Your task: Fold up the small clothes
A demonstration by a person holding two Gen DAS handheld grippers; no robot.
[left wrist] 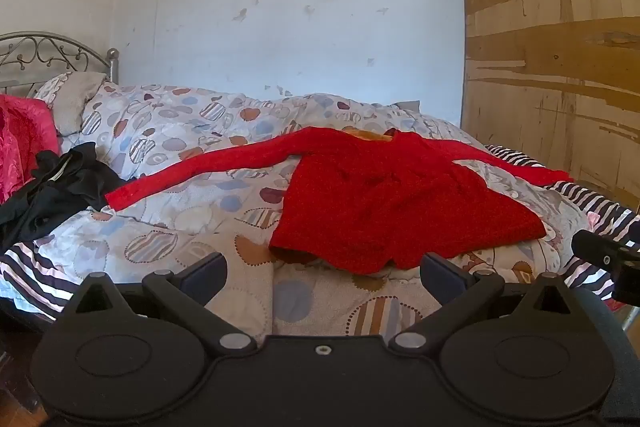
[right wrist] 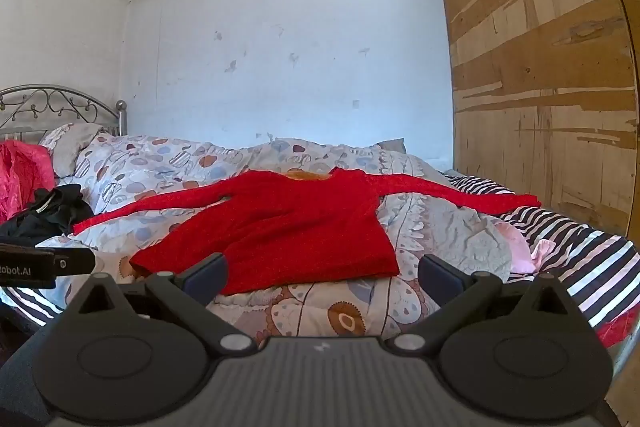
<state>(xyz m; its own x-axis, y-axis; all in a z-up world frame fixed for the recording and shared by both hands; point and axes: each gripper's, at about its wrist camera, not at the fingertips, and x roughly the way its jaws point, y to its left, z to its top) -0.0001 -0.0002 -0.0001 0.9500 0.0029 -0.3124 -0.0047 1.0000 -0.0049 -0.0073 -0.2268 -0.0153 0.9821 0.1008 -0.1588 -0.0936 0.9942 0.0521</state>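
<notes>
A red long-sleeved top (left wrist: 380,199) lies spread flat on the patterned duvet (left wrist: 200,235), sleeves stretched out left and right, hem toward me. It also shows in the right wrist view (right wrist: 288,227). My left gripper (left wrist: 324,273) is open and empty, just short of the hem's near edge. My right gripper (right wrist: 322,273) is open and empty, near the hem's right corner. The right gripper's tip shows at the right edge of the left wrist view (left wrist: 604,255). The left gripper's tip shows at the left edge of the right wrist view (right wrist: 48,263).
A black garment (left wrist: 60,183) lies crumpled at the left of the bed beside a pink cloth (left wrist: 20,143). A striped sheet (right wrist: 580,247) and a pale pink item (right wrist: 520,247) lie at the right. A wooden board (left wrist: 560,67) stands behind on the right; a metal headboard (left wrist: 48,55) at the left.
</notes>
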